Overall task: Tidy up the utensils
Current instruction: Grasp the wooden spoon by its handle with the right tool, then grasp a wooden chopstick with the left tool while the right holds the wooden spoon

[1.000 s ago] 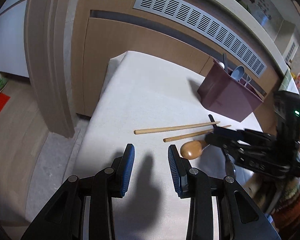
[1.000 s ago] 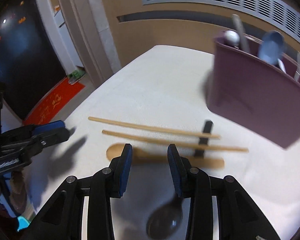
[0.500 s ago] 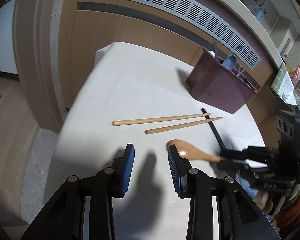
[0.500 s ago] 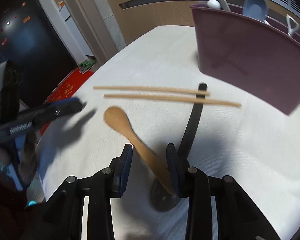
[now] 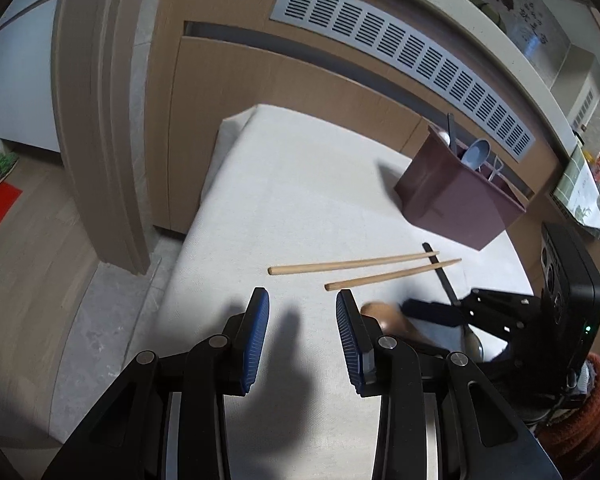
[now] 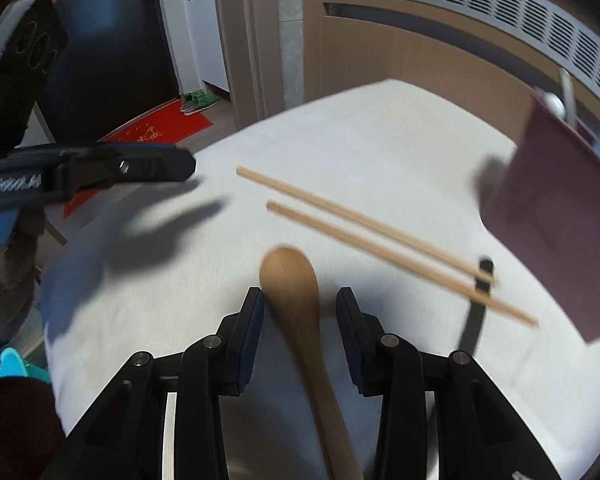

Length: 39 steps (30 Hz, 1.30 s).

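Observation:
A wooden spoon lies on the white table, its bowl between the open fingers of my right gripper; the fingers do not touch it. Its bowl also shows in the left wrist view. Two wooden chopsticks lie side by side across a black-handled spoon. A maroon utensil holder with several utensils stands at the back right. My left gripper is open and empty over the table, left of the wooden spoon.
The white table ends at its left edge above a grey floor. A wooden cabinet with a vent grille stands behind the table. A red mat lies on the floor.
My right gripper has swung left, so the wooden spoon now lies along its middle line. The spoon has turned on the table. My left gripper has pulled back a little.

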{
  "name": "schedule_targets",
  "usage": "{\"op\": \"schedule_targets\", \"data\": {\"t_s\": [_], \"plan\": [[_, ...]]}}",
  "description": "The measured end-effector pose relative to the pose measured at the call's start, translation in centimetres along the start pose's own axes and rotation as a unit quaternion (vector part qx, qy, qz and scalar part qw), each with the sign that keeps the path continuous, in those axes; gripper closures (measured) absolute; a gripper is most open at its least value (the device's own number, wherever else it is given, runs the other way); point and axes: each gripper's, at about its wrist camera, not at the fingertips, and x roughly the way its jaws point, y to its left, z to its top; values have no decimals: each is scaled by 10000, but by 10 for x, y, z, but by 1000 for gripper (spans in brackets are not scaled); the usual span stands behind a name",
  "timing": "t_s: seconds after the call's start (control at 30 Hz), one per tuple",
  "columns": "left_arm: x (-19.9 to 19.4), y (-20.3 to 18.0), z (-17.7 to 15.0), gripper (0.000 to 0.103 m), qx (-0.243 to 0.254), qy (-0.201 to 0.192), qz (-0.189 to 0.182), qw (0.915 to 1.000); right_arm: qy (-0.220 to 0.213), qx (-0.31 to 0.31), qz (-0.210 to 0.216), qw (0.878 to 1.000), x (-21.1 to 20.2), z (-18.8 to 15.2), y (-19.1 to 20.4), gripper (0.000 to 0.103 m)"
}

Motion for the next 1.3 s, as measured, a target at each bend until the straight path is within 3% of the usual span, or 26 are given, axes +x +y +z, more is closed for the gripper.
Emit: {"op": "schedule_targets", "data": {"t_s": [0.13, 0.27, 0.43, 0.6, 0.77, 0.97, 1.17, 1.3], "plan": [[19, -11, 2, 67, 211, 339, -282, 9988, -47, 210, -156, 9996, -7, 0, -7, 77], [41, -33, 13, 67, 589, 491, -506, 9958, -346, 1076, -277, 9932, -46, -24, -45, 77], [79, -56, 26, 67, 875, 852, -493, 9913, -581, 2296, -768, 9685, -100, -81, -102, 77], [87, -68, 22, 67, 908, 1020, -501, 9894, -708, 3021, -1045, 9449, -124, -121, -127, 77], [74, -82, 1, 67, 1090, 1312, -720, 9827, -678, 3185, -1078, 9393, -119, -133, -132, 76], [59, -115, -31, 67, 1827, 1368, -471, 9725, -593, 3168, -1028, 9411, -96, -130, -124, 75], [64, -148, -43, 67, 2584, 1247, -176, 9578, -511, 3018, -1216, 9442, -100, -142, -115, 75], [77, -157, -34, 67, 2597, 1182, -49, 9584, -498, 2981, -1265, 9448, -102, -143, -112, 75]]}}
